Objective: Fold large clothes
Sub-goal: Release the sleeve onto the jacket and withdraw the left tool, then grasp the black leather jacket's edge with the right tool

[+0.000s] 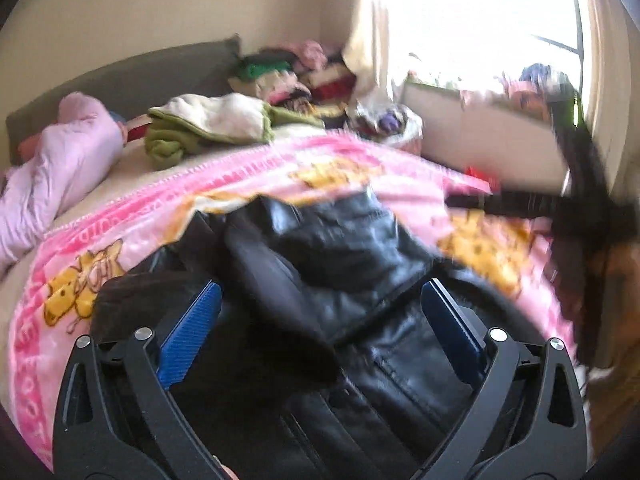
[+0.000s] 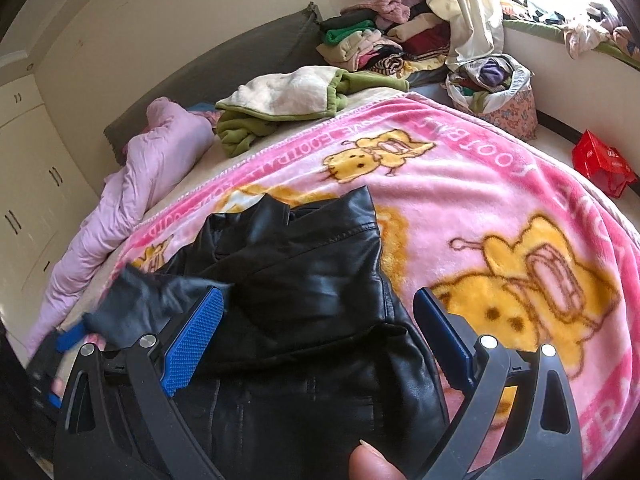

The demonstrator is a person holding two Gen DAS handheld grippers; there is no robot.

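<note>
Jacket (image 2: 304, 280): one black leather one, lying crumpled on one pink blanket (image 2: 480, 168) with yellow cartoon bears, directly under and ahead of both tools. Far left of the right gripper (image 2: 318, 312), one lilac quilt (image 2: 132, 184) is bunched along the bed's edge, and beyond it stand cream wardrobe doors (image 2: 28, 152). Ahead and left lies one green-and-cream fleece (image 2: 288, 100), loosely folded, apart from the jacket. The right gripper's two blue pads (image 2: 192, 340) stand wide apart, with a fold of the jacket lying between them; neither pad presses on it. A thumb tip (image 2: 370, 462) shows at the bottom edge. Far ahead, one heap of mixed folded clothes (image 2: 380, 44) sits by the wall, with one floral bag (image 2: 496, 88) of garments to its right and one red bag (image 2: 604, 164) on the floor further right. In the blurred left wrist view, the left gripper (image 1: 320, 320) is likewise spread wide over the jacket (image 1: 340, 264), holding nothing, and the other tool crosses the frame's right side as a dark smear.
</note>
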